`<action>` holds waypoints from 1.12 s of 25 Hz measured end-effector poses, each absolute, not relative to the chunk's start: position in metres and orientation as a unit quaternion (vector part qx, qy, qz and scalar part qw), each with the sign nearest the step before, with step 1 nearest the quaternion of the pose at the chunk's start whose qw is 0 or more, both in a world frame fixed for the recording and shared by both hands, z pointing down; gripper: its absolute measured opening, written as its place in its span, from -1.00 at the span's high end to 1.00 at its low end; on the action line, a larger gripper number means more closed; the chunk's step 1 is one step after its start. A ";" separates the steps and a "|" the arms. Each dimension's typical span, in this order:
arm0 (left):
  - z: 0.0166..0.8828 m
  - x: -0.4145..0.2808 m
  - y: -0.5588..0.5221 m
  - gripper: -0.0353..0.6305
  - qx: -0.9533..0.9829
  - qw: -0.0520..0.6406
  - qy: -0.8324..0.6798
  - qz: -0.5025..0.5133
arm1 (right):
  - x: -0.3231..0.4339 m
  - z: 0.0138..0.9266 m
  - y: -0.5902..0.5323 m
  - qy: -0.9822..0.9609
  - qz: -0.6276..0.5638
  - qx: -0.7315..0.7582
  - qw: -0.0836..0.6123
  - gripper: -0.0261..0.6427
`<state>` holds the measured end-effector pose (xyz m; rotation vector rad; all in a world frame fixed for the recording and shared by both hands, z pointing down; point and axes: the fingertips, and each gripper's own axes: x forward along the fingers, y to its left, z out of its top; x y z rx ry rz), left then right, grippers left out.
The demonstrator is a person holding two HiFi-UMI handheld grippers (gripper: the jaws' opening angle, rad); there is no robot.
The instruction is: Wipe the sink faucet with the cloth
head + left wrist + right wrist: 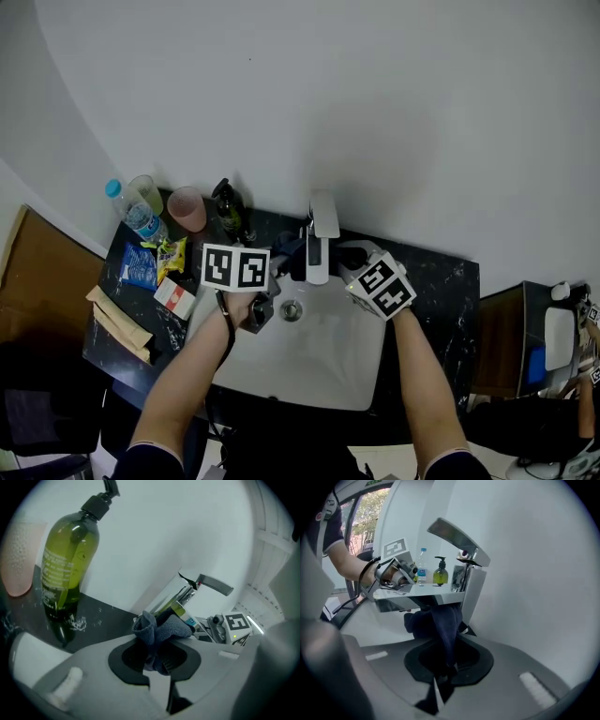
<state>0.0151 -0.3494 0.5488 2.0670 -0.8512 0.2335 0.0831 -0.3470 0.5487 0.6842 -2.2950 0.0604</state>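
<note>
Both claws are clenched on the cloth: the left gripper (157, 665) bites one bunched blue end, while the right gripper (439, 667) pinches the other end, which hangs dark from under the spout. The cloth (289, 251) runs round the stem of the faucet (319, 246) at the back of the white sink (319, 366) and shows as a dark wad left of the spout. Crowding the left gripper's side is a green soap bottle (230, 211), just beside the faucet on the black counter (450, 291). Farther left along the wall (375, 112) stand a pink cup (187, 208), a clear cup (147, 192) and a water bottle (136, 216). Snack packets (142, 265) and a small box (175, 297) lie at the counter's left end. The wall rises close behind the faucet; the basin opens wide below both forearms, around the drain (292, 310).
</note>
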 end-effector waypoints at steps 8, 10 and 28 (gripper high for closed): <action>0.556 0.008 -0.378 0.74 0.835 0.323 -0.398 0.201 | 0.081 0.553 -0.381 -0.883 0.063 0.303 0.354 0.84; 0.553 0.004 -0.383 0.74 0.837 0.280 -0.409 0.231 | 0.078 0.554 -0.383 -0.881 0.082 0.310 0.347 0.84; 0.572 0.006 -0.377 0.75 0.840 0.293 -0.375 0.262 | 0.081 0.573 -0.374 -0.859 0.176 0.333 0.348 0.85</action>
